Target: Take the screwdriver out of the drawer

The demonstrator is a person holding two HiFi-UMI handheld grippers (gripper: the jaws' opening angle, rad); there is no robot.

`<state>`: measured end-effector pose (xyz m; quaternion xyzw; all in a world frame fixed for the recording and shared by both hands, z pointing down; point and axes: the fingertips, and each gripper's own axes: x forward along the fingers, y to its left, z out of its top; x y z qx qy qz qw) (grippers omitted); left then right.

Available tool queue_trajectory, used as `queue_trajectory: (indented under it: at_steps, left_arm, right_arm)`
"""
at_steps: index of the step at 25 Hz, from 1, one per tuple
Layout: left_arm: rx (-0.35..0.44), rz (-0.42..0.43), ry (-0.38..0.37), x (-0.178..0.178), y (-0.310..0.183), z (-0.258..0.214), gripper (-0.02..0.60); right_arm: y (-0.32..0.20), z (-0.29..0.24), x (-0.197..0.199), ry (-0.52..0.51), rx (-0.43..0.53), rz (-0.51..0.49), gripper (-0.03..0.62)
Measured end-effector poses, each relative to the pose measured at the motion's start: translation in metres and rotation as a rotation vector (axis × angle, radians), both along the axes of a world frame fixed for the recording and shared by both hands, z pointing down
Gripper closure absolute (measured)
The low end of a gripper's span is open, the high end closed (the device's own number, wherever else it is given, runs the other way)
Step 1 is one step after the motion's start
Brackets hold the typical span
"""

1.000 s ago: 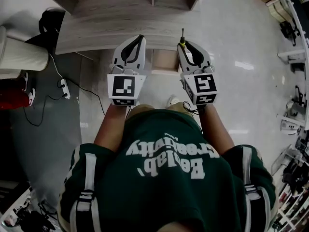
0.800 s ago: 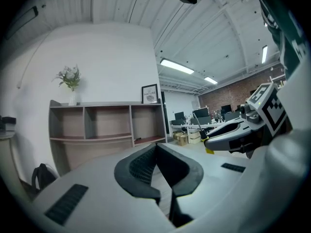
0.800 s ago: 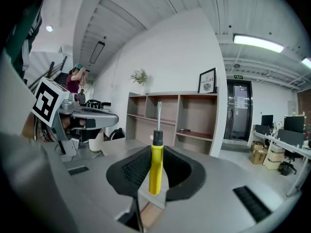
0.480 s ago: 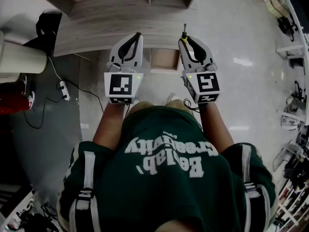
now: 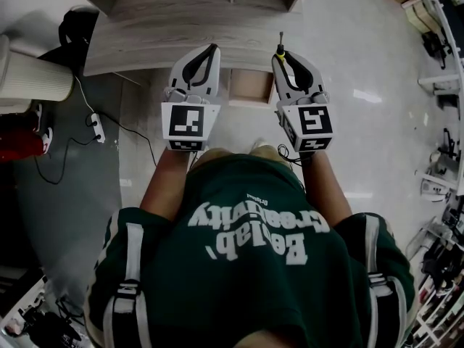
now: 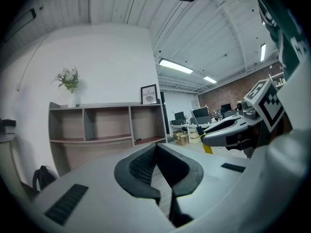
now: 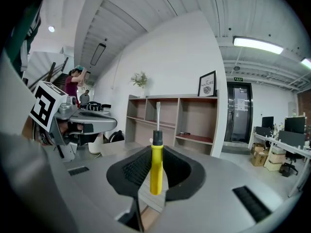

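Nearest to me, my left gripper has its dark ribbed jaws pressed together with nothing between them, and it hangs level beside the right one. My right gripper has its jaws partly closed, the pads pressing on the yellow plastic handle of the slim screwdriver. The tool lies along the jaws, with its black collar and thin metal shaft poking out past the tips. From the head view, the small light-wood drawer sits just below and between the two grippers and looks pulled out from under the pale wood-grain table top. The screwdriver is up at the table's front edge, beside the drawer rather than in it. I judge the lift-out to be as good as done: the tool is out and securely held. What I need next is a steady carry clear of the drawer front, keeping the grip firm so the smooth handle does not slide, then a place to set it down, probably that table top. Beyond it stands the open-fronted wooden shelf unit against the white wall.
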<state>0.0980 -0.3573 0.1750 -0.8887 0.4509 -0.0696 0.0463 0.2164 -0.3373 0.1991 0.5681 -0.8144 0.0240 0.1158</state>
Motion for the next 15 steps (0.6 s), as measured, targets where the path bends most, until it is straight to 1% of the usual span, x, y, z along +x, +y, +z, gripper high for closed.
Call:
queue_trajectory:
  at_steps: [7,11,15]
  left_arm:
    - [-0.015,-0.003,0.003,-0.009,-0.001,0.005,0.565]
    - [-0.025,-0.003,0.025,-0.006,0.002,0.003,0.565]
    - [-0.018,-0.011,-0.02,-0.015,0.003,0.007,0.565]
  right_arm:
    - [-0.002,-0.003,-0.005,-0.003,0.009,0.006,0.508]
    - [0.003,-0.002,-0.005,-0.004,0.009,0.006,0.508]
    - [0.006,0.0,-0.012,-0.009,0.007,0.006,0.508]
